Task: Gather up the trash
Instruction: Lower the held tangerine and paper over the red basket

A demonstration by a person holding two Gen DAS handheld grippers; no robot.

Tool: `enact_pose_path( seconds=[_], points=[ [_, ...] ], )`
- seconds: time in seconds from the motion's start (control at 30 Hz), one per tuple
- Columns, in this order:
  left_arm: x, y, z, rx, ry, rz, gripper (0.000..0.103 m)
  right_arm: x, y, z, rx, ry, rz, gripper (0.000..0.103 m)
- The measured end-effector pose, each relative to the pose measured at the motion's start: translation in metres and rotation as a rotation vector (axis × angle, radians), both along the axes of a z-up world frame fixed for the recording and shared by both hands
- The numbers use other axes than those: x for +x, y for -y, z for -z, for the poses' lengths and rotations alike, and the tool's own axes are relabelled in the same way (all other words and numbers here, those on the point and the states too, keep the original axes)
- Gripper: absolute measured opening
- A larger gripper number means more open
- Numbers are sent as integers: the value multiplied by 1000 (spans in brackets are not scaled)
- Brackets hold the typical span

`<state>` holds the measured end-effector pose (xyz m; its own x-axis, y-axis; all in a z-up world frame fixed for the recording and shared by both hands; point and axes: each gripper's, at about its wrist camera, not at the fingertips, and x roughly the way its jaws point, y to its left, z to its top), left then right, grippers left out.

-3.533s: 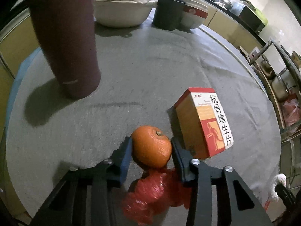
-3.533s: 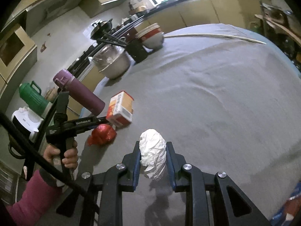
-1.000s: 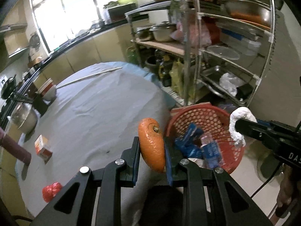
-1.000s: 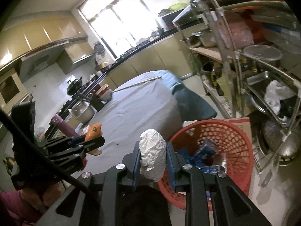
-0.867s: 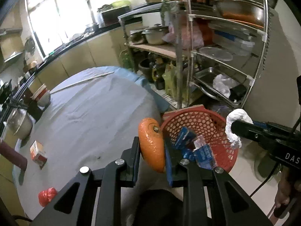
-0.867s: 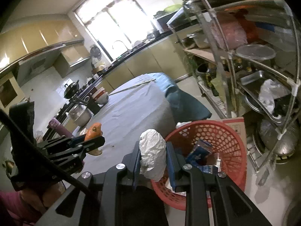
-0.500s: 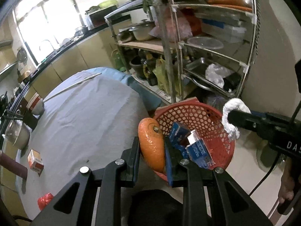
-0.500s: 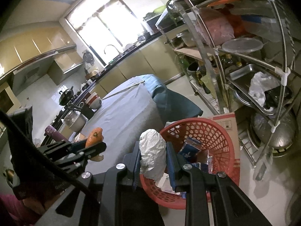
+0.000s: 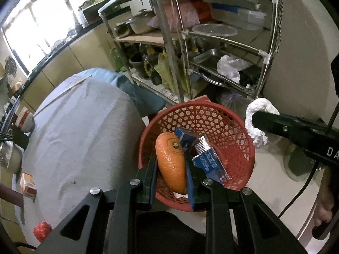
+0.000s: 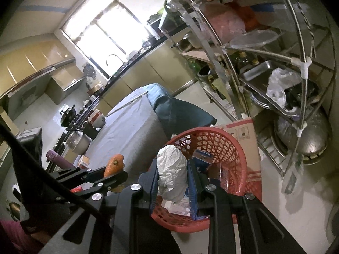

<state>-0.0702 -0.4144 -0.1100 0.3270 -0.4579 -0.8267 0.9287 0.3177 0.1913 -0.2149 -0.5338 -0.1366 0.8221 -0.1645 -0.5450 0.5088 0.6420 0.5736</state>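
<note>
Left wrist view: the red basket [image 9: 214,118] stands on the floor beside the grey-covered table [image 9: 80,131], in front of the metal shelf rack [image 9: 211,36]. Inside the basket lie blue cartons [image 9: 208,162]; anything beneath them is hidden. The left gripper [image 9: 171,169] is clenched on the orange [image 9: 171,162], which hangs above the basket's near rim. Beyond the basket's far-right rim, the right gripper [image 9: 257,122] grasps the white paper wad [image 9: 257,124]; its body is cut off at the frame edge and a hand [image 9: 324,203] shows only partly. On the table, far from the basket, sit a small carton [image 9: 27,185] and a red crumpled bag [image 9: 42,230]. A steel tray holding a white plastic bag [image 9: 229,68] occupies a rack shelf behind the basket.

Right wrist view: the right gripper [image 10: 172,180] is clamped on the white paper wad [image 10: 172,177] directly over the red basket [image 10: 231,150]. The wad and fingers [image 10: 191,182] hide much of the basket's contents; blue cartons [image 10: 202,156] and pale scraps show. A cardboard box [image 10: 243,131] stands behind the basket. Left of the basket, the left gripper [image 10: 115,172] holds the orange [image 10: 114,165]. Objects on the grey-covered table [image 10: 127,131] are too small to identify.
</note>
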Motion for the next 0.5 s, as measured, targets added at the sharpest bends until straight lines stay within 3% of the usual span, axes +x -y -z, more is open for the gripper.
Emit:
enact_pose_path(
  seconds=[0.27,0.5],
  points=[
    [14,6,6,-43,-107,-14,25,2,7,11,39,-7,10,28],
    [36,8,16,-110,-296,-4,34,14,13,21,60,-34,49,30]
  ],
)
